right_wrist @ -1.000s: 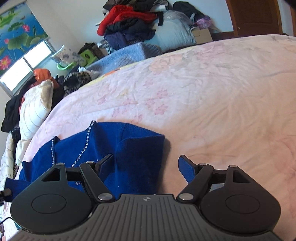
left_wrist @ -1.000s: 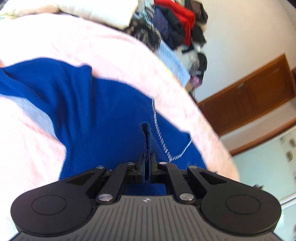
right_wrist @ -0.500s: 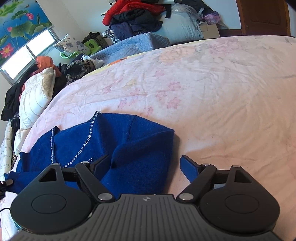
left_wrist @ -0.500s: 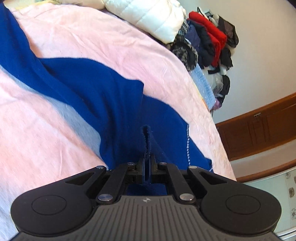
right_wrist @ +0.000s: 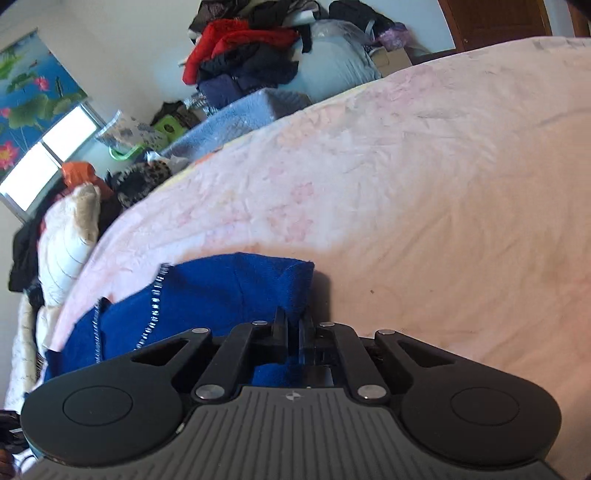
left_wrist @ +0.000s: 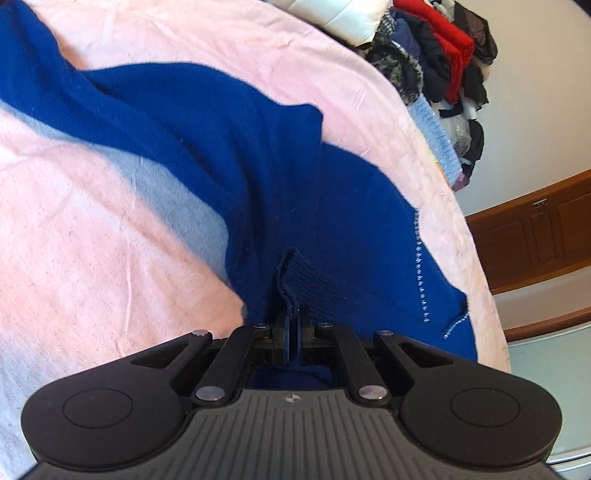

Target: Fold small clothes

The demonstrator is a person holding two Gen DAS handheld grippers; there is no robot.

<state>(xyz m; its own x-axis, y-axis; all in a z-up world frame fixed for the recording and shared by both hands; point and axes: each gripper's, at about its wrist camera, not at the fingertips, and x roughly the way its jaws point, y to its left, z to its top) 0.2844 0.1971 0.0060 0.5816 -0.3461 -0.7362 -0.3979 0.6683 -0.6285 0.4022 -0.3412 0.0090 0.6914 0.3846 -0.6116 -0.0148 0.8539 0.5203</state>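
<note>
left gripper [left_wrist: 293,314] clamped on ribbed edge of blue sweater [left_wrist: 221,147]; right gripper [right_wrist: 295,326] pinching sweater's folded corner; garment lies on pink bedsheet [right_wrist: 424,184]

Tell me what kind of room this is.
Most likely a bedroom at home. The blue sweater lies on a pink flowered bedspread, a heap of clothes is piled beyond it, and there is a window and a wooden door.
</note>
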